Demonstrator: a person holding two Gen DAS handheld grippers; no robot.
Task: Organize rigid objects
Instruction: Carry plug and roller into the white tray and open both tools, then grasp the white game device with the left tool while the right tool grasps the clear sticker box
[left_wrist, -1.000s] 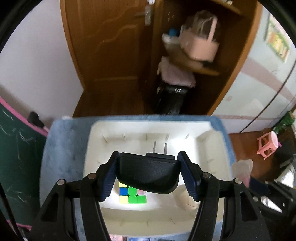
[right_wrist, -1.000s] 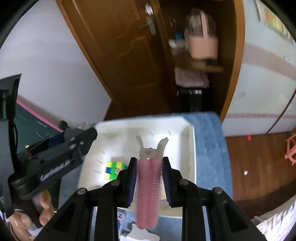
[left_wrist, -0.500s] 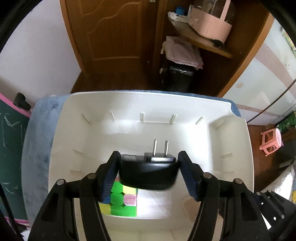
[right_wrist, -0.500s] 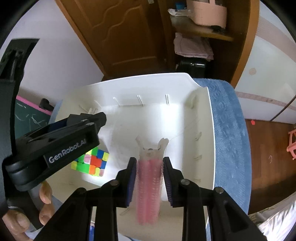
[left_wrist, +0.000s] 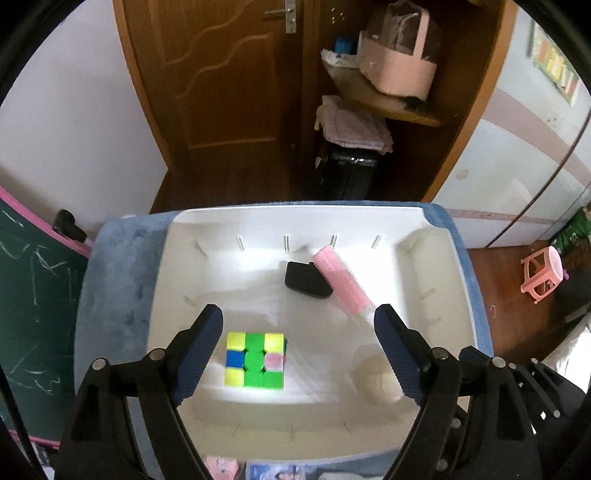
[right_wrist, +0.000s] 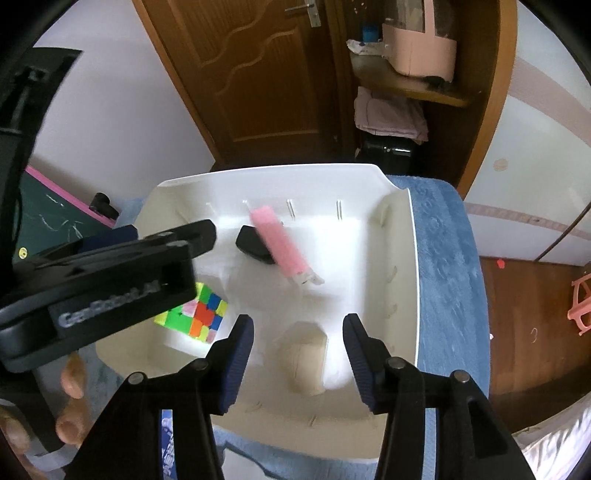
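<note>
A white bin (left_wrist: 458, 273) (right_wrist: 410, 236) sits on a blue towel. Inside it lie a black plug adapter (left_wrist: 306, 283) (right_wrist: 253, 245), a pink hair clip (left_wrist: 341, 282) (right_wrist: 280, 242) resting partly over the adapter, and a colourful puzzle cube (left_wrist: 255, 360) (right_wrist: 195, 314). My left gripper (left_wrist: 298, 343) is open and empty above the cube. My right gripper (right_wrist: 298, 350) is open and empty above the bin's near right part. The left gripper's body also shows in the right wrist view (right_wrist: 107, 273), held by a hand.
The blue towel (left_wrist: 114, 295) (right_wrist: 443, 266) covers the surface under the bin. A green chalkboard (left_wrist: 26, 295) stands left. A wooden door and shelf with a pink basket (left_wrist: 397, 70) are behind. A pink stool (left_wrist: 543, 273) stands on the floor at right.
Both grippers have opened. The black adapter left my left gripper and the pink clip left my right gripper; both now lie in the bin's far part. Both grippers pulled back.
</note>
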